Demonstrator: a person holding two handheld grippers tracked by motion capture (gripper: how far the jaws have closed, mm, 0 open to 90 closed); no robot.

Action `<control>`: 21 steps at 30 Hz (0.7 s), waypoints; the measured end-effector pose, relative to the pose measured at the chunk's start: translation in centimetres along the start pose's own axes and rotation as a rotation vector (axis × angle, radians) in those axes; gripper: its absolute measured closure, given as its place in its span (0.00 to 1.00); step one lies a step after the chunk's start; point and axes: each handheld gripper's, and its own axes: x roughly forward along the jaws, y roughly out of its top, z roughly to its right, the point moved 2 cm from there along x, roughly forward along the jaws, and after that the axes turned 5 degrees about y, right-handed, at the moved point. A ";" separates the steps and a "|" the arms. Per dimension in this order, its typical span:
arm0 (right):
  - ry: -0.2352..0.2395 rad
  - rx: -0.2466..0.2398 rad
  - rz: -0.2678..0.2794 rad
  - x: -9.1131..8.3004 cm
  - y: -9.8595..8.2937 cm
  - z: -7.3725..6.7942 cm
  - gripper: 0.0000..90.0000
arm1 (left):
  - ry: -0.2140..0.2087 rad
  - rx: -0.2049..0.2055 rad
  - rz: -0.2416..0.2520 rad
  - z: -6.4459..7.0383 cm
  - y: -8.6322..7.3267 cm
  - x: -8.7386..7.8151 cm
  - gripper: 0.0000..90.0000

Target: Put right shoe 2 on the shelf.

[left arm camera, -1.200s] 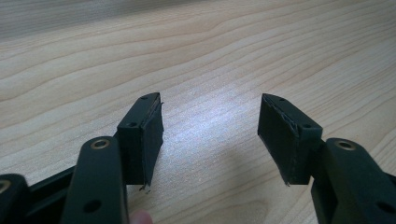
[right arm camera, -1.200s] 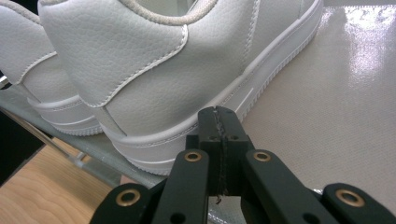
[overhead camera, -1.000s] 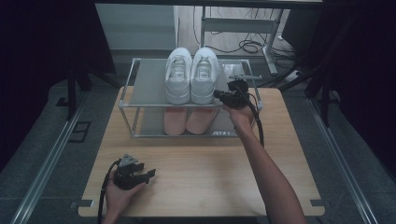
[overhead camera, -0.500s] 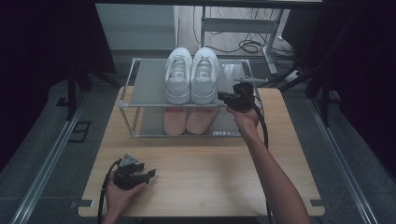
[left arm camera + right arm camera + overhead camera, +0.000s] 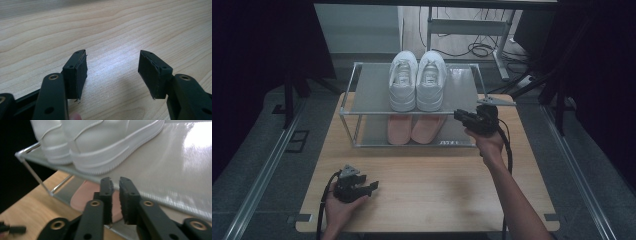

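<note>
Right gripper (image 5: 462, 116), jaws nearly shut, has backed from white shoes (image 5: 418, 80); left gripper (image 5: 369, 188) wide.

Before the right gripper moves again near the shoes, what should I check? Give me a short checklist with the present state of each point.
1. Right gripper empty: ok, jaws nearly closed with nothing between them.
2. White sneakers side by side on the top shelf: ok.
3. Pink shoes on the lower level under the shelf: ok, partly hidden.
4. Right gripper clear of the shelf's front edge: cannot tell, it sits very close.
5. Left gripper open and empty above the wooden table: ok.
</note>
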 end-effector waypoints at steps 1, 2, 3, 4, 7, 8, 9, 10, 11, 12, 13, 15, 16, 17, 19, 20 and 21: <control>-0.003 -0.014 -0.003 -0.3 -0.3 0.0 0.82 | -0.001 -0.003 -0.001 0.1 0.0 0.0 0.45; -0.004 -0.027 -0.005 -0.7 -0.7 0.0 0.79 | 0.002 0.002 -0.006 0.1 0.0 0.1 0.45; -0.005 -0.036 -0.005 -1.1 -1.1 0.1 0.77 | 0.004 0.004 -0.008 0.1 -0.1 0.1 0.45; -0.004 -0.041 -0.004 -1.4 -1.5 0.1 0.75 | 0.005 0.002 -0.009 0.2 -0.1 0.1 0.45; 0.003 -0.049 -0.006 -2.5 -3.1 0.4 0.68 | 0.006 -0.004 -0.005 0.3 -0.1 -0.1 0.45; 0.004 -0.051 -0.008 -2.8 -3.7 0.6 0.66 | 0.006 -0.005 -0.003 0.3 -0.1 -0.1 0.45; 0.003 -0.051 -0.012 -3.1 -4.2 0.7 0.64 | 0.008 -0.007 0.000 0.3 -0.1 -0.2 0.45; 0.006 -0.053 -0.017 -3.2 -4.8 0.9 0.61 | 0.011 -0.006 0.001 0.2 -0.1 -0.2 0.45; 0.009 -0.056 -0.023 -3.4 -5.3 1.0 0.60 | 0.012 -0.005 0.003 0.1 0.0 -0.2 0.45; 0.010 -0.058 -0.028 -3.6 -5.9 1.1 0.58 | 0.011 -0.005 0.003 0.1 0.0 -0.2 0.45; 0.012 -0.062 -0.034 -3.7 -6.4 1.3 0.58 | 0.015 -0.006 0.005 0.0 0.0 -0.2 0.45; 0.018 -0.068 -0.044 -3.9 -7.5 1.5 0.56 | 0.010 -0.012 0.009 -0.1 0.1 -0.2 0.45; 0.016 -0.077 -0.050 -4.1 -8.1 1.6 0.56 | 0.010 -0.015 0.007 -0.1 0.0 -0.2 0.45; 0.008 -0.083 -0.056 -4.2 -8.6 1.6 0.55 | 0.008 -0.016 0.006 -0.1 0.0 -0.2 0.45; 0.005 -0.085 -0.067 -4.5 -9.7 1.9 0.54 | 0.002 -0.015 0.007 -0.2 0.1 -0.1 0.45; 0.003 -0.087 -0.071 -4.5 -10.2 2.1 0.54 | 0.000 -0.013 0.008 -0.2 0.1 -0.1 0.45; -0.002 -0.089 -0.081 -4.6 -10.7 2.3 0.54 | -0.001 -0.010 0.008 -0.2 0.1 -0.1 0.45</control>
